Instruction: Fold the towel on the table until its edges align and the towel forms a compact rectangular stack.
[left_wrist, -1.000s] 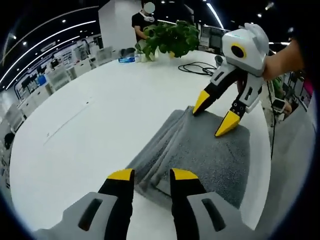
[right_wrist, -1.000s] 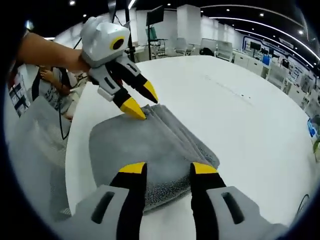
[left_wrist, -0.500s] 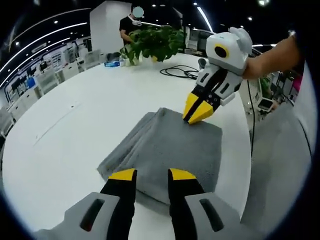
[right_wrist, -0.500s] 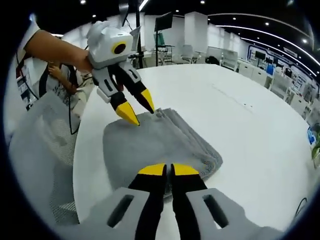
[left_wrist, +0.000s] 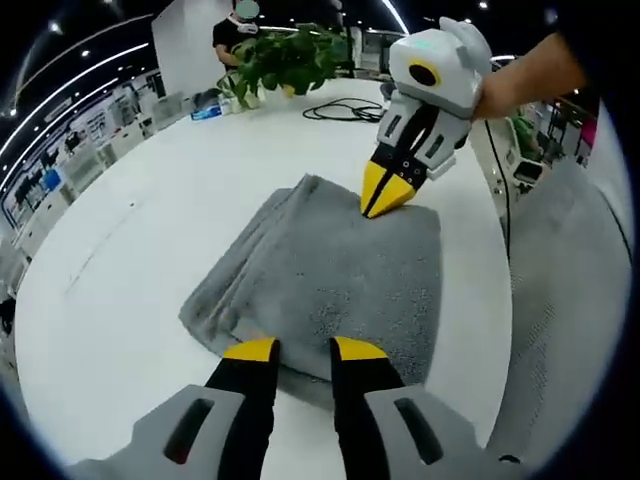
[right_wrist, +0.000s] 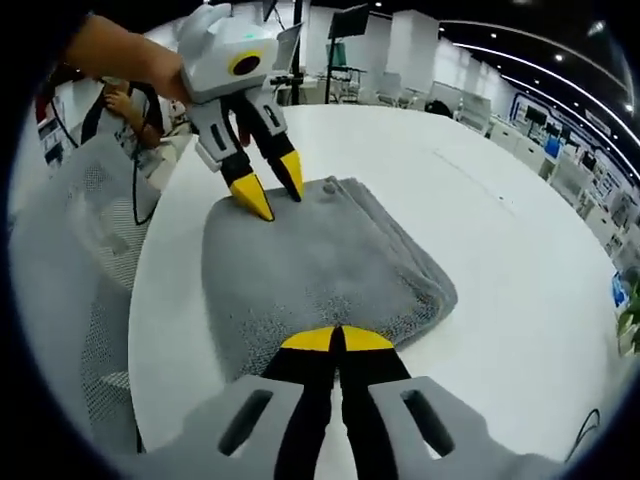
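Grey towel (left_wrist: 330, 275) lies folded in layers on the white table (left_wrist: 150, 220), near its edge. Right gripper (right_wrist: 337, 341) has its 2 yellow tips pressed together on a towel corner, apparently pinching the fabric. Left gripper (left_wrist: 304, 350) sits at the opposite corner, jaws parted, tips touching the towel edge but not clamped.

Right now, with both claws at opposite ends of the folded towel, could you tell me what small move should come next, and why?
Probably draw both claws back and stop. The grey towel already lies as a compact rectangular stack on the white table; the right claw is shut, the left claw open.
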